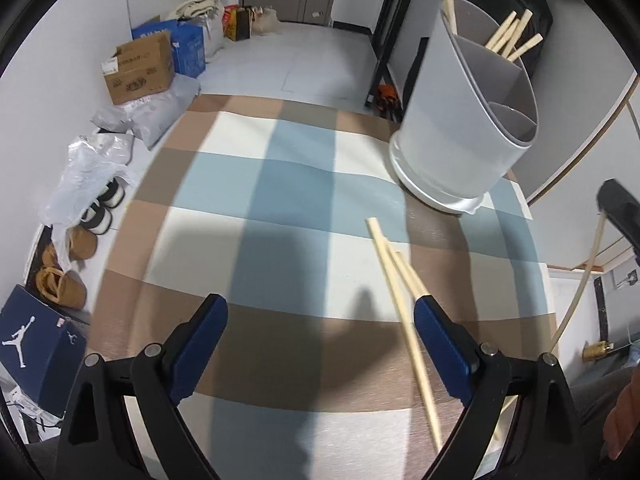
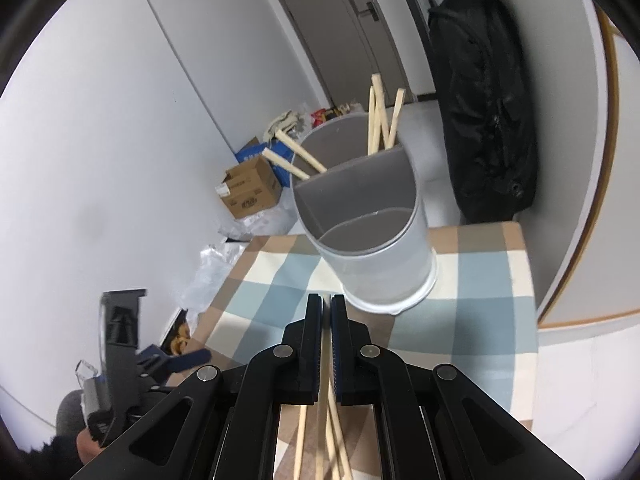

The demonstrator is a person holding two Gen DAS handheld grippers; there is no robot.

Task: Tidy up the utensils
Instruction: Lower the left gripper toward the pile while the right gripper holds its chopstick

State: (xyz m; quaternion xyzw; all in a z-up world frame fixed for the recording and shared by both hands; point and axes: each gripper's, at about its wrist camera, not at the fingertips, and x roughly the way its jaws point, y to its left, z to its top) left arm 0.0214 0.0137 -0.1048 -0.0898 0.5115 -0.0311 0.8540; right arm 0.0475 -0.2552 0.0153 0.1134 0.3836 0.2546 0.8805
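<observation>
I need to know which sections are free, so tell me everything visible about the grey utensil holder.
The utensil holder is a round, pale grey tub, plastic by its look, split by darker dividers into compartments. It stands upright on the checked tablecloth near the far edge. Wooden chopsticks lean in the two rear compartments; the nearer ones look empty. No gripper touches it.

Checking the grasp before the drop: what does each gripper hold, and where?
Right gripper is shut on a chopstick, gripped near one end. Left gripper is open, holding nothing.
</observation>
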